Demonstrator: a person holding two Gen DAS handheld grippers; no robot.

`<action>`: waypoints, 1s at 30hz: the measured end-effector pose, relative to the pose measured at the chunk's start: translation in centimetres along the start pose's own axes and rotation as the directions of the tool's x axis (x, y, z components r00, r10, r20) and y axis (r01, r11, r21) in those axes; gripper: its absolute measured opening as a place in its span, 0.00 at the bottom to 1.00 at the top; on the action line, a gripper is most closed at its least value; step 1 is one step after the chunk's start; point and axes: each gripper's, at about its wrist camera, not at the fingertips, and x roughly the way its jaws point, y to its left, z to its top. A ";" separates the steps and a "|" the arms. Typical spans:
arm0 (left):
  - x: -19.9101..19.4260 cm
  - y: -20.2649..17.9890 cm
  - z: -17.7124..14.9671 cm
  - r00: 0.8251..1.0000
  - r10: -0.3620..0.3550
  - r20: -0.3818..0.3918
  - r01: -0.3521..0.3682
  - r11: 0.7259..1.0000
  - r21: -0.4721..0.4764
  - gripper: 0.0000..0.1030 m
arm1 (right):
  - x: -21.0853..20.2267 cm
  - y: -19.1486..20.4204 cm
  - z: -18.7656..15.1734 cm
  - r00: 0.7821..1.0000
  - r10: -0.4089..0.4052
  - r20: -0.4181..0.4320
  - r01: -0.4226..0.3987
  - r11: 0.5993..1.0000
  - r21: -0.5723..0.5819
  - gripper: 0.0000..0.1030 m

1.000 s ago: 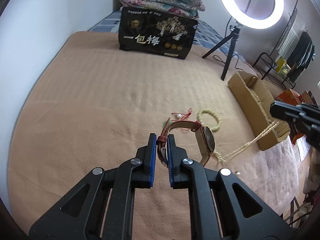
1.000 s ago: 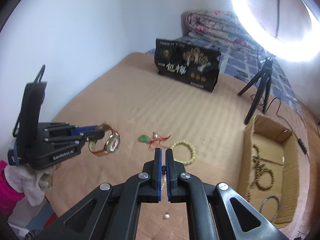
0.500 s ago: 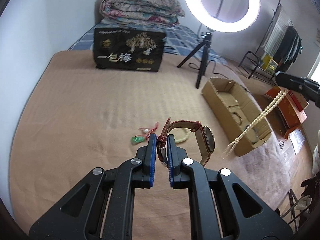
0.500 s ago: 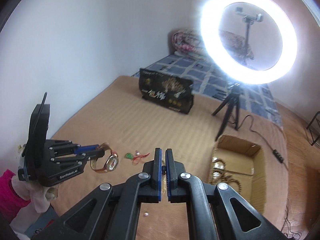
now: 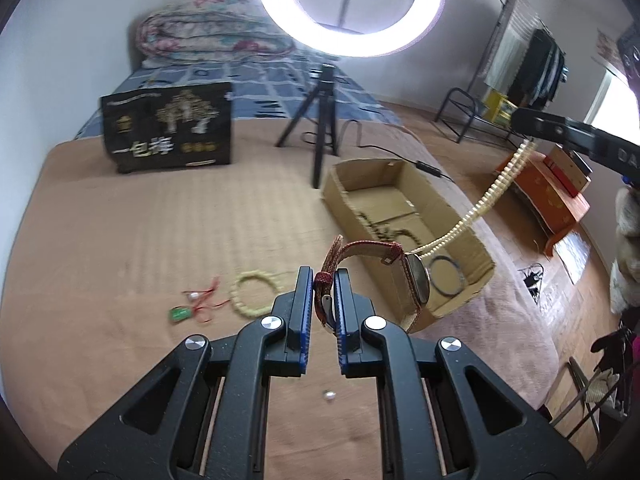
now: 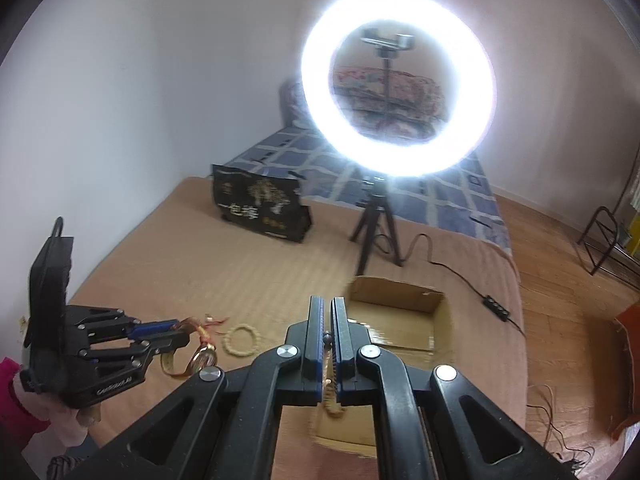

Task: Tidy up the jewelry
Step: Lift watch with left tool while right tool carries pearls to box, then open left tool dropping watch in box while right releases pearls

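Midway: left gripper (image 5: 324, 292) clamping watch (image 5: 414, 282), right gripper (image 6: 328, 344) pinching bead necklace (image 5: 494, 190), box (image 5: 460, 220) at two o'clock part-filled, bracelet (image 5: 256, 294) and pendant (image 5: 180, 314) at ten o'clock unsorted.

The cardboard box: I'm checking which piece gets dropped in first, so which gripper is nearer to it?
Right. The right gripper hangs over the cardboard box, dangling the bead necklace toward it. The left gripper holds the watch beside the box, over the blanket.
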 end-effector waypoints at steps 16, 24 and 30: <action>6.5 -7.3 1.3 0.994 -0.080 -0.077 0.086 0.993 0.079 0.08 | 3.2 -7.9 -1.2 0.996 -0.087 -0.034 0.089 0.993 0.081 0.01; 9.1 -8.8 0.9 0.987 -0.098 -0.127 0.108 0.991 0.075 0.08 | 5.8 -10.2 -3.0 0.992 -0.096 -0.083 0.106 0.988 0.116 0.01; 10.6 -9.9 0.5 0.984 -0.098 -0.149 0.112 0.990 0.090 0.08 | 7.5 -11.2 -4.9 0.990 -0.076 -0.122 0.094 0.984 0.148 0.01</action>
